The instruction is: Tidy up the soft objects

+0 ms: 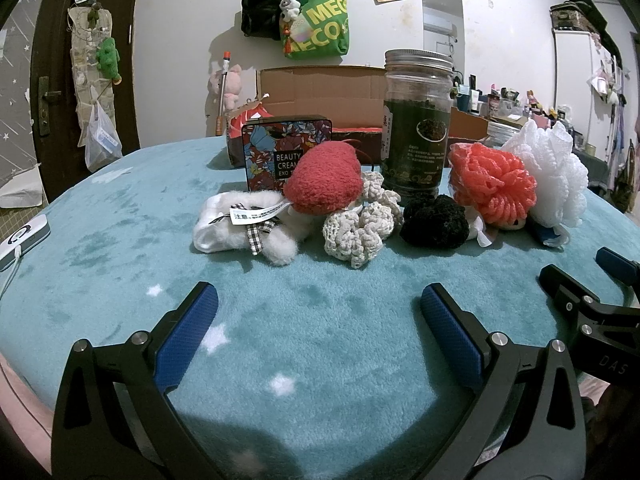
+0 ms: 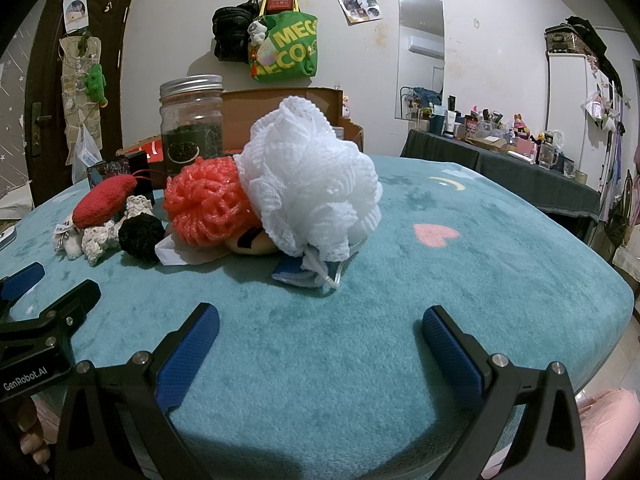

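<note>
- While both wait low over the teal fleece blanket [image 1: 120, 216], the left gripper [image 1: 318, 300] and right gripper [image 2: 320, 320] stand spread apart, empty.
- Ahead, well apart, lies the soft heap: fluffy white plush [image 1: 244, 226], fuzzy red heart [image 1: 324, 184], crocheted scrunchies [image 1: 358, 230], black pompom [image 1: 434, 220].
- Rightward, likely awaiting sorting, sit the coral mesh pouf [image 2: 206, 204] and frilly white one [image 2: 316, 176].

A lived-in bedroom is indicated by a plush star-patterned blanket [image 2: 440, 280], bags hung on the wall [image 2: 280, 48], a mirror [image 2: 420, 52] and a cluttered dresser [image 2: 500, 136].

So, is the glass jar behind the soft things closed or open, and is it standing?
Closed and upright. The glass jar wears its silver screw lid and stands straight on the teal blanket, dark contents filling most of it.
</note>
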